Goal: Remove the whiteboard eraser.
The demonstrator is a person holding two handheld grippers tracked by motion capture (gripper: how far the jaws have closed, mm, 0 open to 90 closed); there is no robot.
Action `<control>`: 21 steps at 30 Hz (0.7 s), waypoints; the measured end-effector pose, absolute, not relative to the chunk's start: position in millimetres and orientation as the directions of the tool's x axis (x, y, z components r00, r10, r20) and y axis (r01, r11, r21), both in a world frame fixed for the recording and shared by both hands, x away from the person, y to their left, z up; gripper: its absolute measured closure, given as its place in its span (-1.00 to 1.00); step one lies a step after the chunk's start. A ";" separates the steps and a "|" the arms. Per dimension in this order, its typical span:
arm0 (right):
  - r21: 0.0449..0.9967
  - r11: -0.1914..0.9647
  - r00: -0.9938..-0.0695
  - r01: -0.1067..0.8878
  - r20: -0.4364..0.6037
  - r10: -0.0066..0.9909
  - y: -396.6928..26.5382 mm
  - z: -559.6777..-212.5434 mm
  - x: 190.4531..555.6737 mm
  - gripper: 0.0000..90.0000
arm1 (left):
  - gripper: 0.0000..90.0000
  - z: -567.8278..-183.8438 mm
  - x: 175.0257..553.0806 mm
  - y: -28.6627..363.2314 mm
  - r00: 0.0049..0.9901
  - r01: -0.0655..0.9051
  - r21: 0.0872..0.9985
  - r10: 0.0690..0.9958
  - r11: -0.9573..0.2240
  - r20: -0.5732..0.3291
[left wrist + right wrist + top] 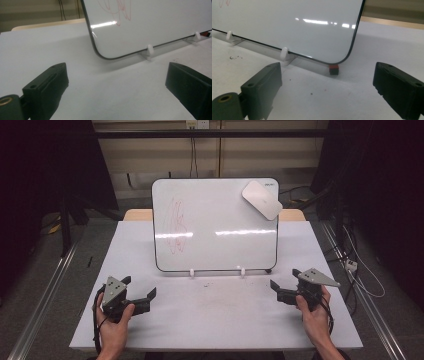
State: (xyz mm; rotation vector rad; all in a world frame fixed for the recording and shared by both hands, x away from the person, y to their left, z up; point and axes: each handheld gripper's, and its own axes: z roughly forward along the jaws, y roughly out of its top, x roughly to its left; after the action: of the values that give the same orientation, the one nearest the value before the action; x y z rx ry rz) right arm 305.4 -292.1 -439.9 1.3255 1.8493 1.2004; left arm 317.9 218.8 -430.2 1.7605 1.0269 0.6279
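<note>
So, whiteboard [215,227] stands tilted back at table [220,320] centre-far, red scribble [177,225] on its left half, grey eraser [262,199] stuck at top-right corner. Left gripper [140,292] and right gripper [284,285] sit near, jaws wide apart, w/ nothing held.
</note>
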 end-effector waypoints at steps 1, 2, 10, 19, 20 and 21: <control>0.892 0.125 -0.370 0.434 0.050 0.928 -290.2 -434.9 307.3 -0.89 | -0.90 -429.9 317.6 218.1 0.513 0.359 0.916 0.858 -0.178 -0.034; 0.893 0.128 -0.375 0.432 0.048 0.926 -289.5 -432.8 308.7 -0.90 | -0.90 -430.3 317.3 217.4 0.518 0.362 0.915 0.855 -0.178 -0.039; 0.894 0.166 -0.375 0.416 0.002 0.927 -286.4 -420.1 324.7 -0.93 | -0.90 -431.7 317.6 215.0 0.529 0.365 0.909 0.848 -0.200 -0.026; 0.902 0.211 -0.365 0.376 -0.065 0.929 -275.4 -401.0 344.5 -0.95 | -0.90 -433.9 316.7 213.3 0.524 0.379 0.897 0.851 -0.227 -0.006; 0.904 0.209 -0.362 0.373 -0.066 0.930 -274.1 -398.5 346.8 -0.95 | -0.90 -434.2 316.5 212.5 0.520 0.380 0.896 0.854 -0.229 -0.002; 0.907 0.206 -0.364 0.368 -0.064 0.929 -272.8 -396.4 349.0 -0.95 | -0.90 -434.2 316.2 211.4 0.518 0.382 0.896 0.855 -0.228 -0.003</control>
State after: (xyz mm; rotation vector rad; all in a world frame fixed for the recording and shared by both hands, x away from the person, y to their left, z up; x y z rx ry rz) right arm 349.0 -272.8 -396.4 1.2060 1.8470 1.1277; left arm 316.2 211.4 -434.2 1.8217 1.0287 0.6340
